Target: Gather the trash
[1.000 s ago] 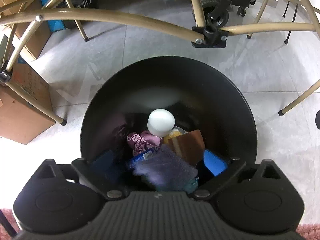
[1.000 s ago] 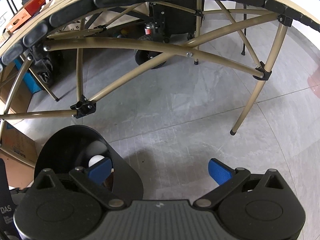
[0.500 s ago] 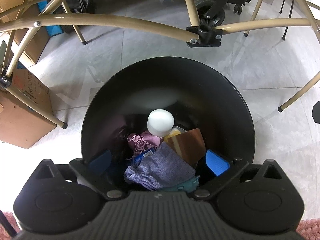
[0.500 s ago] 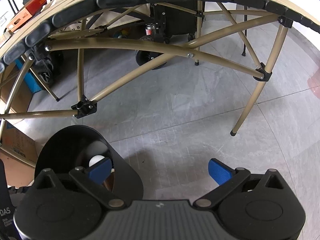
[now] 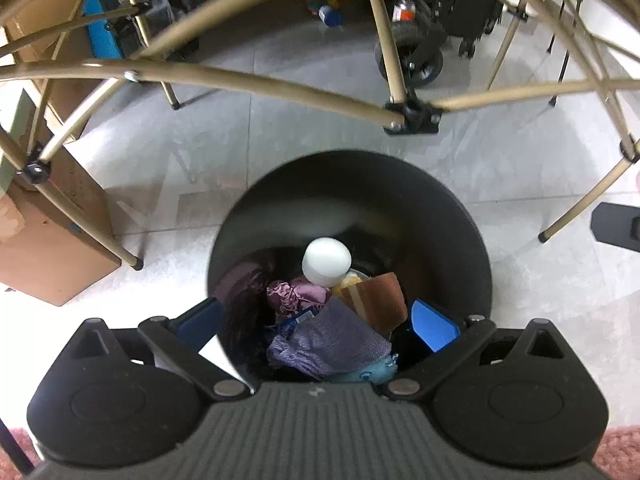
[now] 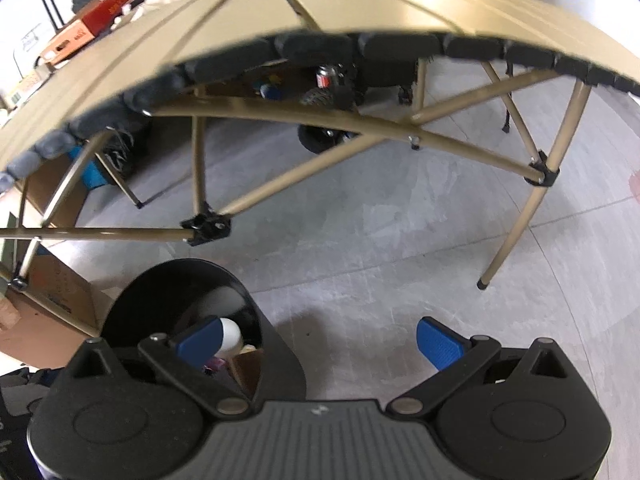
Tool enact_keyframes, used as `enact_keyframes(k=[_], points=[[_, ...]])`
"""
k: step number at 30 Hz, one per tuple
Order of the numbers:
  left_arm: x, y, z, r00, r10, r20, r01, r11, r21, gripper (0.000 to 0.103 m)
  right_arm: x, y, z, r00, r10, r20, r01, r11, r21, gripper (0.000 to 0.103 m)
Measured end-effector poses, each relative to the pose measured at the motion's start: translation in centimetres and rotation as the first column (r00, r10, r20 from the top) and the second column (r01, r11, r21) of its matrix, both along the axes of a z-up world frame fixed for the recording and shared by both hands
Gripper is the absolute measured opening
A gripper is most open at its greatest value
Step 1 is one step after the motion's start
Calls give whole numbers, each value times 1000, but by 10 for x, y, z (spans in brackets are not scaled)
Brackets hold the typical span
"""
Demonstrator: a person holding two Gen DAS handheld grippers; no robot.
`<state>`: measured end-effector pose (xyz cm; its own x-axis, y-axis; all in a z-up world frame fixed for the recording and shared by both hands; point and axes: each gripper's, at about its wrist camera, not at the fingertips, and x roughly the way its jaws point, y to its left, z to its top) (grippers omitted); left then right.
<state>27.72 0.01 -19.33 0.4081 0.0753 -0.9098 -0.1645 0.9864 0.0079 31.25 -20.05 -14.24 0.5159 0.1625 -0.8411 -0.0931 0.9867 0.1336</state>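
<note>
left wrist looks down into bin (image 5: 348, 216); right, seemingly beside, shares it.

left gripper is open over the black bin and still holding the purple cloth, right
Not quite. The left gripper is open over the black bin, but it holds nothing: the left wrist view shows the purple cloth lying inside the bin on the other trash.

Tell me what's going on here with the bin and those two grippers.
A person is collecting trash with a gripper in each hand. The left gripper hangs open over the black bin, holding nothing. In the bin lie a purple cloth, a white cup and a brown piece. The right gripper is open and empty too, beside the bin, facing the tan table.
</note>
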Motion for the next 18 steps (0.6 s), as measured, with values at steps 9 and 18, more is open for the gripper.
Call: enact_keyframes(k=[9, 18], points=[[-45, 13, 71, 984, 33, 178, -36, 999, 15, 103, -39, 12, 54, 986, 51, 157, -56, 998, 29, 103], [-109, 34, 147, 914, 68, 401, -80, 997, 12, 103, -106, 17, 120, 925, 120, 361, -149, 987, 53, 103]])
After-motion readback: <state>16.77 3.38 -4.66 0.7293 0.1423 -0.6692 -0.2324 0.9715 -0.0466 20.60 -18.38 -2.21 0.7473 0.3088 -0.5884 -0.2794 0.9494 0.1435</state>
